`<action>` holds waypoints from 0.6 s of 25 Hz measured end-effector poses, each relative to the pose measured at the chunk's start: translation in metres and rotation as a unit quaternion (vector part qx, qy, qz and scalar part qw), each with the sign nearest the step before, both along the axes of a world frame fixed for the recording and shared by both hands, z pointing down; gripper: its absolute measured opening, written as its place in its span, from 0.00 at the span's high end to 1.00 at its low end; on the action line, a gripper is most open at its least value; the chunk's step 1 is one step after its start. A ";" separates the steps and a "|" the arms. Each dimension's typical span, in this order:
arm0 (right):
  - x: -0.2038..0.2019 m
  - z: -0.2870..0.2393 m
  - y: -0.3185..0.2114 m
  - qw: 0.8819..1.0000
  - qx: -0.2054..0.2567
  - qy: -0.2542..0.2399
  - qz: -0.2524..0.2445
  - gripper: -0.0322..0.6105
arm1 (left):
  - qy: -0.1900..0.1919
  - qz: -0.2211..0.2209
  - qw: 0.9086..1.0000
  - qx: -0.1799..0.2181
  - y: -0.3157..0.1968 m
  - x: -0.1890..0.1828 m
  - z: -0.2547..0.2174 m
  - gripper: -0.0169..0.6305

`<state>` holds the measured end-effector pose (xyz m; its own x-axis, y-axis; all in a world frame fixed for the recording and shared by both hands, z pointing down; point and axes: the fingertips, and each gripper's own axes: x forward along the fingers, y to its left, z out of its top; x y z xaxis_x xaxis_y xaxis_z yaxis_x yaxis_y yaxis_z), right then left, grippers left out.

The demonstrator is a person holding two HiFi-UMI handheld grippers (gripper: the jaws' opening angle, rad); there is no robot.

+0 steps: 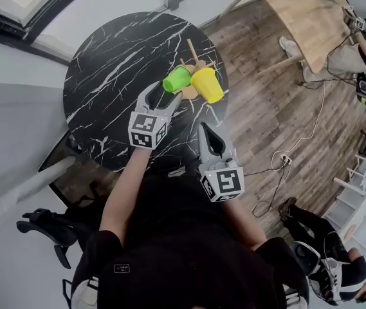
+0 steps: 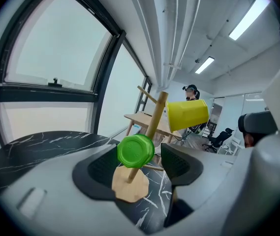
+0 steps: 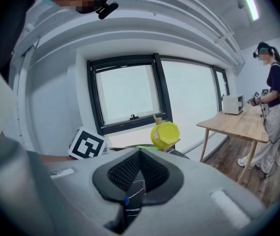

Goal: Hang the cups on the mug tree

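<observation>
A wooden mug tree (image 1: 192, 50) stands on the right part of a round black marble table (image 1: 118, 56). A green cup (image 1: 177, 79) and a yellow cup (image 1: 207, 84) hang on its pegs. My left gripper (image 1: 166, 94) is open right at the green cup. In the left gripper view the green cup (image 2: 136, 151) sits between the spread pads (image 2: 179, 163) with a gap on each side, and the yellow cup (image 2: 187, 114) hangs higher on the pole (image 2: 157, 114). My right gripper (image 1: 206, 129) is shut and empty near the table's front edge, and its own view shows the yellow cup (image 3: 165, 135) ahead.
A light wooden table (image 1: 305, 11) stands on the wood floor at the far right, with cables (image 1: 285, 166) trailing below it. Other people stand and sit at the right (image 1: 324, 262). An office chair (image 1: 41, 227) is at the lower left. Windows curve behind the marble table.
</observation>
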<state>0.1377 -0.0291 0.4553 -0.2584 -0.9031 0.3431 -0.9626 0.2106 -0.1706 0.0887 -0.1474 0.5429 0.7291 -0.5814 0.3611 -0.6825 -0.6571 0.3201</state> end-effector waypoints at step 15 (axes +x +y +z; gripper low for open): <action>-0.001 -0.007 0.012 1.000 0.013 -0.005 -0.012 0.95 | 0.010 -0.067 0.997 0.048 0.016 -0.042 -0.044 0.64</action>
<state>0.1369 -0.0172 0.4482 -0.2832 -0.9049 0.3177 -0.9556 0.2379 -0.1741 0.0466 -0.1310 0.4988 0.6490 -0.7058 0.2841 -0.7604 -0.5886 0.2745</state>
